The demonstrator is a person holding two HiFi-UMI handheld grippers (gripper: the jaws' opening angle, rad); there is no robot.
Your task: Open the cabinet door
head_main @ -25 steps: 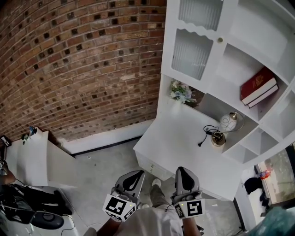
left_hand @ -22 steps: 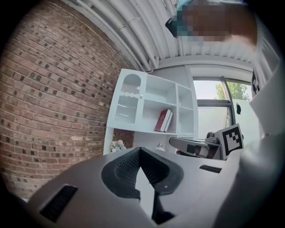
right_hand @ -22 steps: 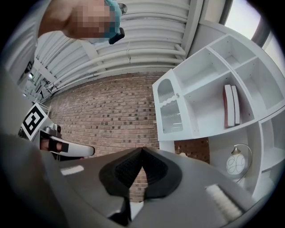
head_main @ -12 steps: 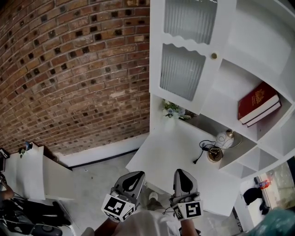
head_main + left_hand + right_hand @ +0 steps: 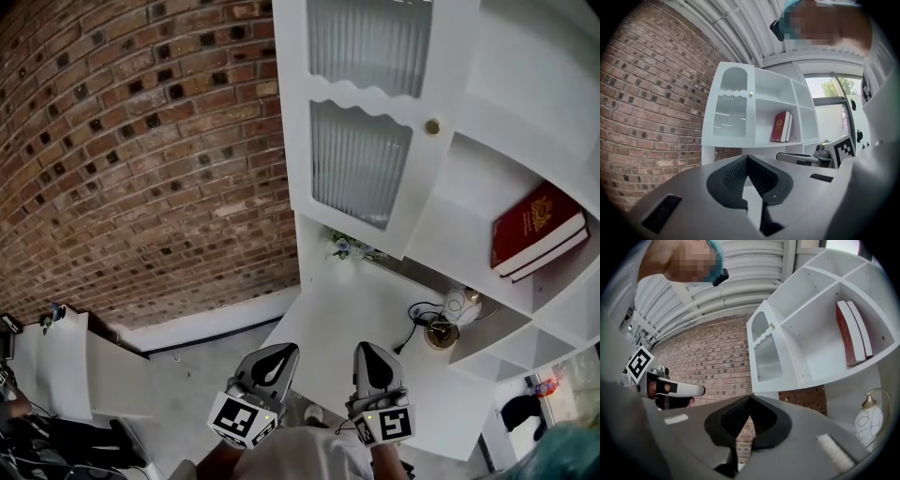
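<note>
The left gripper [image 5: 278,351] is hanging clenched, its two jaws meeting at the tips and grasping nothing, and its black pads [image 5: 733,176] are showing a fine ribbed texture set in a smooth grey moulded shell. The right gripper [image 5: 367,350] is sitting just beside it, likewise clamped tight on empty air, with the same dark ribbed faces and matte grey body. Both are floating low in the head view, well apart from the cabinet door [image 5: 361,141], which is lying closed at the upper left of a white shelving unit [image 5: 487,66]. The door is showing a glossy white painted frame around two panes of vertically reeded glass, the divide between them cut in a scalloped wave, and a small round brass knob [image 5: 432,126] is sitting on its right edge. To the right of the door, a red book [image 5: 539,230] with gold lettering is leaning in an open shelf bay. Below, a smooth white counter [image 5: 356,319] is carrying a round white lamp [image 5: 459,305] on a brass base, a black cable [image 5: 412,314] and a small spray of flowers [image 5: 347,248]. A rough red brick wall [image 5: 141,141] is filling the left side.
</note>
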